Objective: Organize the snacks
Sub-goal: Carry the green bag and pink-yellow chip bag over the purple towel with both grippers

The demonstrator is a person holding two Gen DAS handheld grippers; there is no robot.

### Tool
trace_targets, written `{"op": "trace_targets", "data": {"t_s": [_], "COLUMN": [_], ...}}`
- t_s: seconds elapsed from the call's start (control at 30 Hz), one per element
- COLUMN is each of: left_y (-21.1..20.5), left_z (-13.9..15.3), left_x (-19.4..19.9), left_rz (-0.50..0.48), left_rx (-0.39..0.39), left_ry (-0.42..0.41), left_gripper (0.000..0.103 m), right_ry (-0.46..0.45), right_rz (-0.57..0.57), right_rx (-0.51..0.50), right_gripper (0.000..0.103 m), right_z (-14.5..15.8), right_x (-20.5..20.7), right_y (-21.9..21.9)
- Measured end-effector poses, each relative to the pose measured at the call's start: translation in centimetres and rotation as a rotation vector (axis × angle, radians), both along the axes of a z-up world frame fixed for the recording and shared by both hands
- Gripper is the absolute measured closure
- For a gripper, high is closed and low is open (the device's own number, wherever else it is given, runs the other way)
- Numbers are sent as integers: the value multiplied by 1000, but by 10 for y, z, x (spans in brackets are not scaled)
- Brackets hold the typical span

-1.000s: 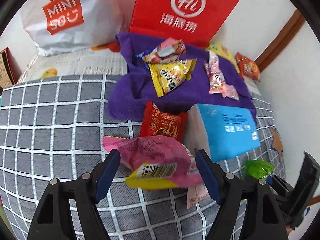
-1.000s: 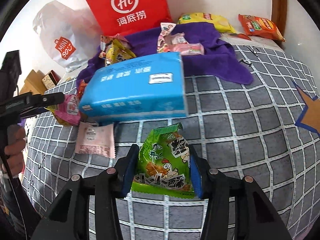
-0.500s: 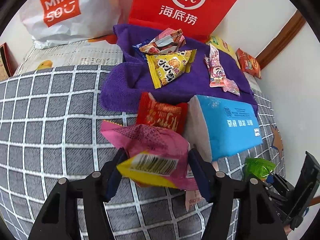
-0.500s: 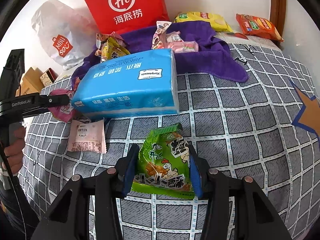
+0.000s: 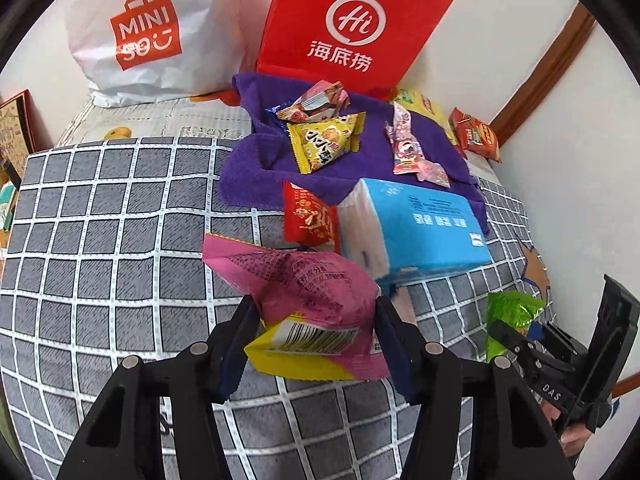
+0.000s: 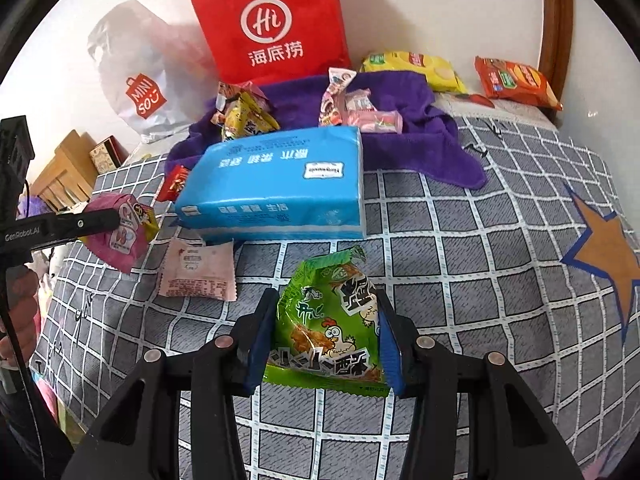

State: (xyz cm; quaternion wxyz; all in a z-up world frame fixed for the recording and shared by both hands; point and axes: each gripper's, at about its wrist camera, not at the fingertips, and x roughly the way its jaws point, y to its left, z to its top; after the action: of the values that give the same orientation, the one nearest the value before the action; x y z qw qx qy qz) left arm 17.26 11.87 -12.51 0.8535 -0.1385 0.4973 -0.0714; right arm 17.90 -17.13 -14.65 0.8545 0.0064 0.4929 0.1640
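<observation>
My left gripper (image 5: 315, 308) has a pink snack packet (image 5: 296, 276) between its blue pads; the jaws are closing, squeezing it clear of the grey checked bed cover (image 5: 100, 240). The right wrist view shows this packet (image 6: 120, 232) hanging at the far left. A green chicken-print snack packet (image 6: 328, 332) stands gripped in my right gripper (image 6: 325, 300), just above the cover. Beyond lies a purple towel (image 5: 360, 160) with a yellow packet (image 5: 324, 144) and pink packets (image 5: 408, 148) on it.
A blue tissue pack (image 6: 280, 184) lies before the towel, a red packet (image 5: 308, 220) at its left end and a pale pink sachet (image 6: 196, 272) nearby. A red paper bag (image 5: 352, 28) and a white bag (image 5: 148, 36) stand behind. Yellow (image 6: 416, 68) and orange (image 6: 516, 80) chip bags lie far right.
The left jaws have narrowed onto the pink packet and carried it up and forward toward the towel. The right gripper keeps its hold on the green packet and has barely shifted.
</observation>
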Motion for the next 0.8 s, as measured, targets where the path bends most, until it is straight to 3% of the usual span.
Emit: {"op": "trace_targets", "data": {"t_s": [0.33,0.5,0.8], "left_y": [-16,-24,-38], "left_z": [18,29,48], "left_x": [-13,-14,-2], "left_rz": [-35,-51,-64], "left_rx": [-8,-13,-1], "left_ry": [-43,-69,-95], "left_gripper": [47,47,47], "right_ry": [-75,-84,-150], "right_rz": [78,60,62], "right_rx": [-94,-57,-82], "right_gripper": [58,58,58], "right_z": [32,46,70], "right_x": [0,3,17], "right_y": [-6,-16,-5]}}
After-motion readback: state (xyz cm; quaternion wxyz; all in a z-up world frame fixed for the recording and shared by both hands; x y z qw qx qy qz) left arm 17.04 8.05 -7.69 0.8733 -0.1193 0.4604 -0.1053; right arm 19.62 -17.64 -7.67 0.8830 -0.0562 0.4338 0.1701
